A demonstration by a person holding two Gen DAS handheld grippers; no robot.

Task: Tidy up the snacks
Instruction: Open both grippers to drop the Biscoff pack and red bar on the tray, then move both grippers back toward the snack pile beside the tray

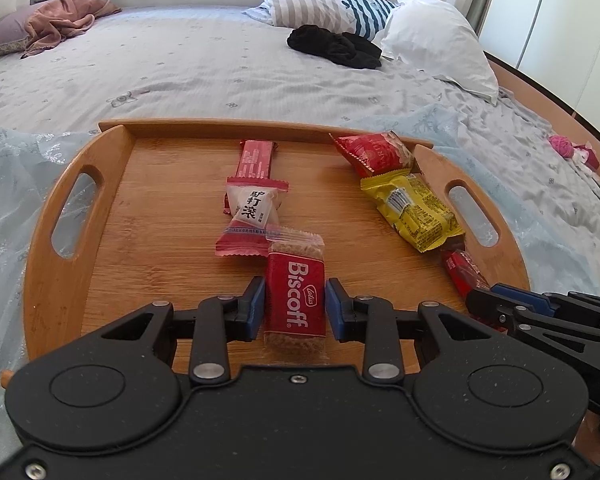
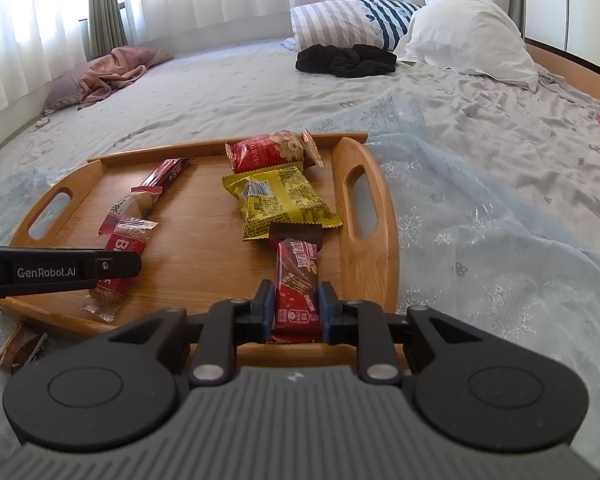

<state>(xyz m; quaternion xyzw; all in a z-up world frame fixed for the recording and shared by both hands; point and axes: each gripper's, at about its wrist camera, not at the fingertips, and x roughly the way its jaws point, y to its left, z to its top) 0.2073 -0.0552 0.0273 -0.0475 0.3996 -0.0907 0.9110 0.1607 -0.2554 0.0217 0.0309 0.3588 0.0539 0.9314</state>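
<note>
Bedding carries 1 wooden tray (image 1: 80, 272) with 6 snacks in 2 rows (3 each). Left gripper (image 1: 295, 306) brackets the Biscoff packet (image 1: 296, 296), jaws slightly apart; right gripper (image 2: 296, 312) is clenched on the red bar (image 2: 296, 280).

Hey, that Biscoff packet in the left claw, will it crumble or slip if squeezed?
The Biscoff packet probably holds a brittle biscuit: crumbs show through its clear ends. The glossy film may slide between the left claw pads. It looks flat and light, unlikely to roll on the tray.
</note>
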